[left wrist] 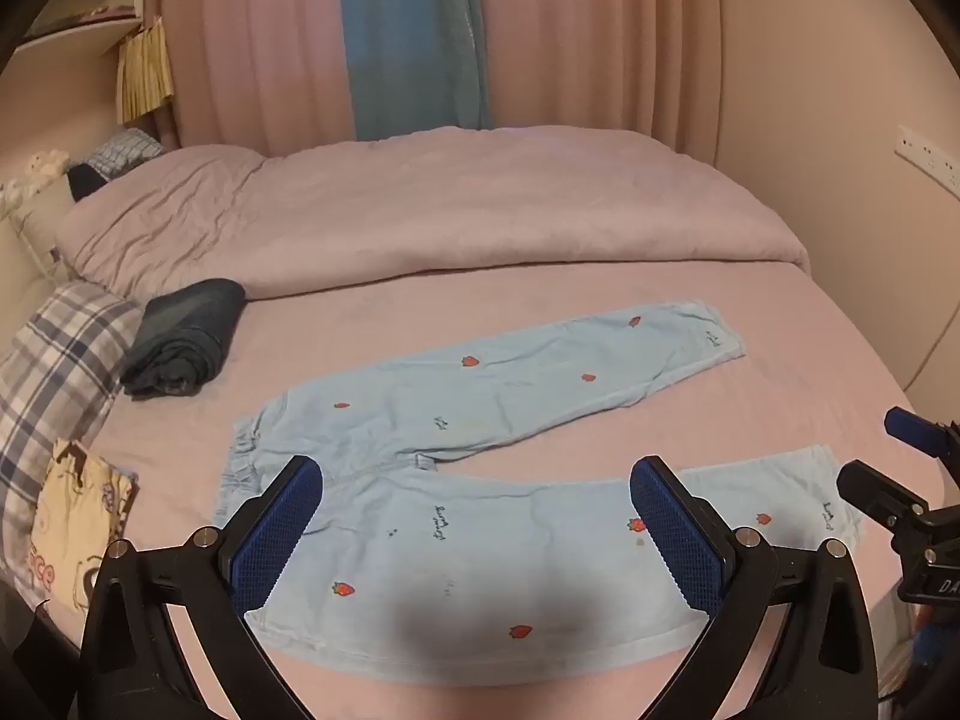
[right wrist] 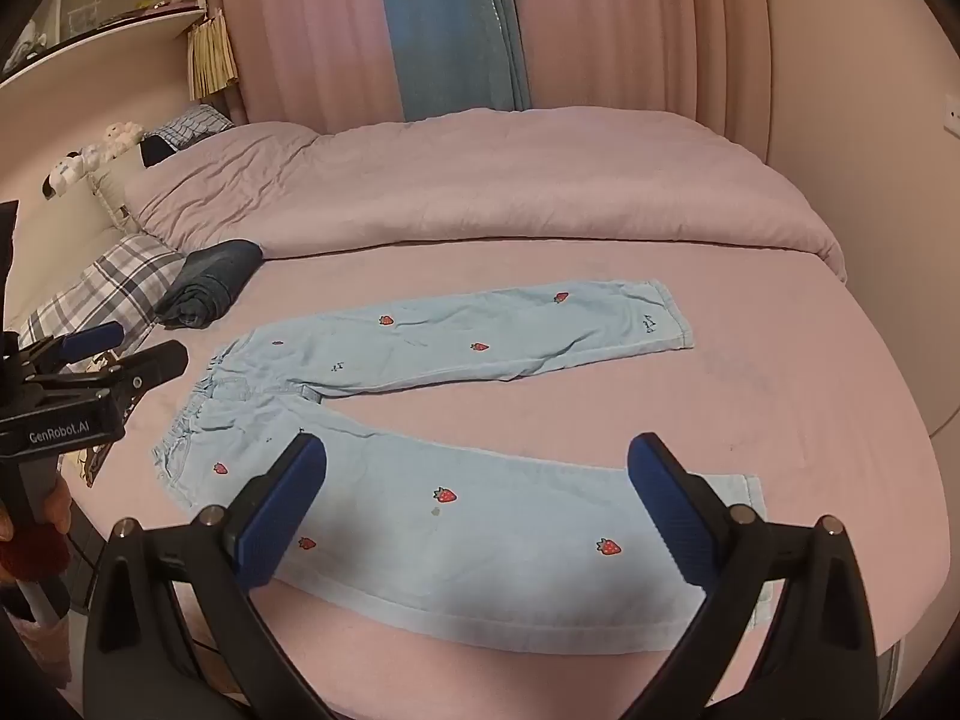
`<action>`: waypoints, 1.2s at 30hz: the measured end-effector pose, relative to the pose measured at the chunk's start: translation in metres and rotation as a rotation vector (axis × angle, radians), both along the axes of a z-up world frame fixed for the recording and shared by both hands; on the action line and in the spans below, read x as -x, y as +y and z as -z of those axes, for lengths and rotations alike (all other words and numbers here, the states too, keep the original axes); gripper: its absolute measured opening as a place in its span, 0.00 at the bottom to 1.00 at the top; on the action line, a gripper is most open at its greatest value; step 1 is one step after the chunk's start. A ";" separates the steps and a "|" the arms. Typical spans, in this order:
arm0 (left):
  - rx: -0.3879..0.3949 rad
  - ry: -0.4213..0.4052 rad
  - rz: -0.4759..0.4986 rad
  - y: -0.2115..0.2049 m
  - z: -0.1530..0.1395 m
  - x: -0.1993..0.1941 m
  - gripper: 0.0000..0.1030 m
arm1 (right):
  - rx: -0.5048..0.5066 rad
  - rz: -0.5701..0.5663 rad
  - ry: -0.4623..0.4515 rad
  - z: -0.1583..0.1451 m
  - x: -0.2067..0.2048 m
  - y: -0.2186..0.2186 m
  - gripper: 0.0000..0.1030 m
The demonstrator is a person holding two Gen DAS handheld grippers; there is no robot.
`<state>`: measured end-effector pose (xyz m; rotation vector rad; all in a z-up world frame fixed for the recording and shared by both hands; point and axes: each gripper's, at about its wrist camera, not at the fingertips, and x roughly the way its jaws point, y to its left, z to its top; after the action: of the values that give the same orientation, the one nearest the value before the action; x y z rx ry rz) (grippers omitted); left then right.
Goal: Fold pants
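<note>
Light blue pants (left wrist: 480, 396) with red strawberry prints lie flat on the pink bed sheet, legs spread in a V, waistband to the left; they also show in the right wrist view (right wrist: 456, 348). My left gripper (left wrist: 477, 501) is open and empty, held above the near leg. My right gripper (right wrist: 477, 480) is open and empty, also above the near leg, toward its cuff. The right gripper shows at the right edge of the left wrist view (left wrist: 888, 462). The left gripper shows at the left edge of the right wrist view (right wrist: 126, 354).
A folded dark garment (left wrist: 186, 336) lies left of the pants. A plaid pillow (left wrist: 54, 354) and a printed cushion (left wrist: 78, 516) sit at the left edge. A bunched pink duvet (left wrist: 450, 210) covers the far half of the bed. Curtains hang behind.
</note>
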<state>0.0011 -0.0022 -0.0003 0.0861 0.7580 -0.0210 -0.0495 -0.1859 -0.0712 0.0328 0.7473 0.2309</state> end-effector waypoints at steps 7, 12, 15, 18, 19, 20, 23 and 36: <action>0.015 0.024 0.014 0.002 0.006 0.004 0.99 | 0.013 0.004 0.011 0.000 -0.002 0.002 0.98; 0.032 0.030 0.006 0.007 0.012 0.000 0.99 | 0.019 0.008 0.016 0.001 -0.013 -0.002 0.98; 0.041 0.040 0.000 0.011 0.016 -0.001 0.99 | 0.024 0.009 0.020 0.003 -0.017 -0.005 0.98; 0.055 0.048 -0.005 0.016 0.019 -0.001 0.99 | 0.040 0.014 0.010 0.000 -0.005 0.007 0.98; 0.057 0.050 -0.007 0.017 0.019 -0.002 0.99 | 0.041 0.014 0.010 0.001 -0.005 0.007 0.98; 0.061 0.053 -0.007 0.018 0.020 -0.002 0.99 | 0.041 0.015 0.009 0.001 -0.004 0.007 0.98; 0.068 0.058 -0.007 0.019 0.019 -0.002 0.99 | 0.043 0.017 0.012 0.001 -0.005 0.007 0.98; 0.072 0.062 0.002 0.020 0.016 0.000 0.99 | 0.049 0.015 0.012 -0.001 -0.003 0.006 0.98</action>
<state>0.0011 0.0178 -0.0165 0.0174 0.8183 -0.0528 -0.0467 -0.1795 -0.0698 -0.0064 0.7645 0.1979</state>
